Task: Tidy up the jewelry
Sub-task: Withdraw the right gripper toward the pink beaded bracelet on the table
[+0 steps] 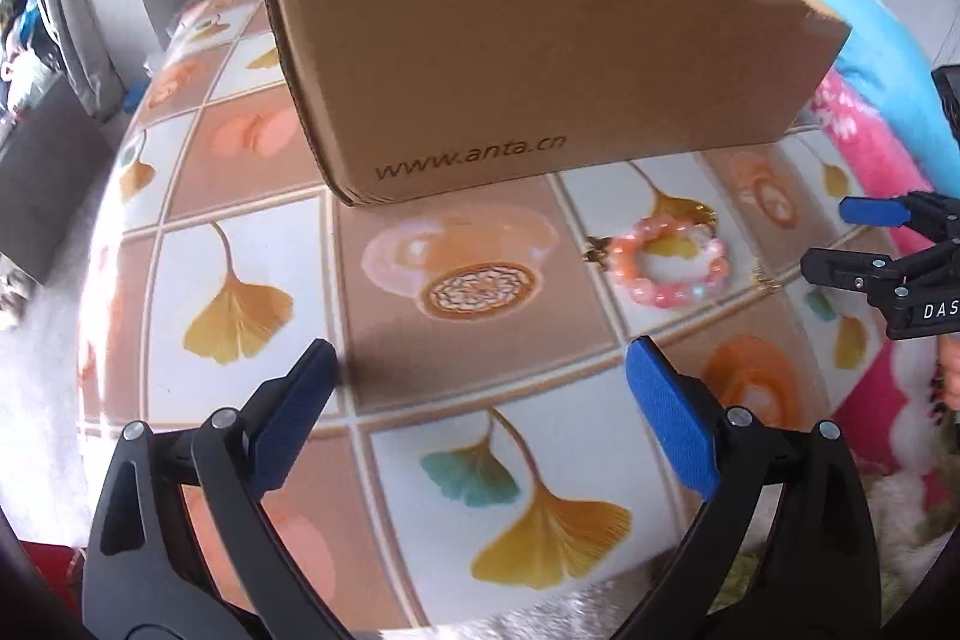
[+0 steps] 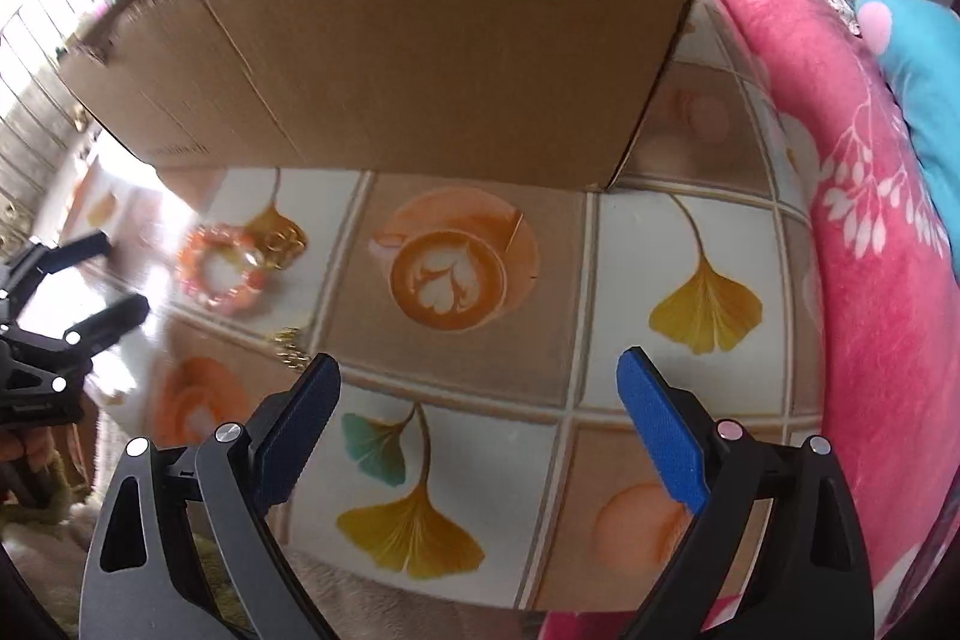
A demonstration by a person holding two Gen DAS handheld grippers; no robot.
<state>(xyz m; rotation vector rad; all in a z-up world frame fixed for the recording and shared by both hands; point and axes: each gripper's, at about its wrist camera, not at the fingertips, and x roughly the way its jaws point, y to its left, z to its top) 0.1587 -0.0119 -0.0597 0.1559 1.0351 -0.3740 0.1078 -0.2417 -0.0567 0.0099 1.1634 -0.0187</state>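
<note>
A: Left gripper (image 1: 483,376): jaws spread wide, nothing between the blue pads, only patterned tablecloth (image 1: 252,244) beneath. Right gripper (image 2: 480,379): likewise spread wide, empty.

B: Next outward, from the left wrist?

A: Pink-and-orange beaded bracelet (image 1: 669,262), flat on the cloth at about one o'clock from the left jaws, near but untouched. Gold chain (image 1: 699,213) touching its far rim; more gold links just beside it at four o'clock, too blurred to name. Right gripper entering at three o'clock, beyond the bracelet.

B: From the right wrist?

A: Same bracelet at ten o'clock, well apart from the right jaws. Gold links at nine o'clock, just beside the left pad.

B: Farther out?

A: Open cardboard box (image 1: 540,58) at twelve o'clock in both views, top edge torn, interior not visible. Pink floral blanket (image 2: 852,196) at three o'clock in the right view.

B: Progress?

A: Apparently at the start. Nothing gripped; all visible jewelry on the cloth. Box contents impossible to tell. Remaining, by judgement: picking up bracelet and chains, placing them, probably in the box.

B: Writing?

A: "www.anta.cn" on the box's near wall. "DAS", cut off, on the right gripper's body. Fainter print on the box in the right view, unreadable.
</note>
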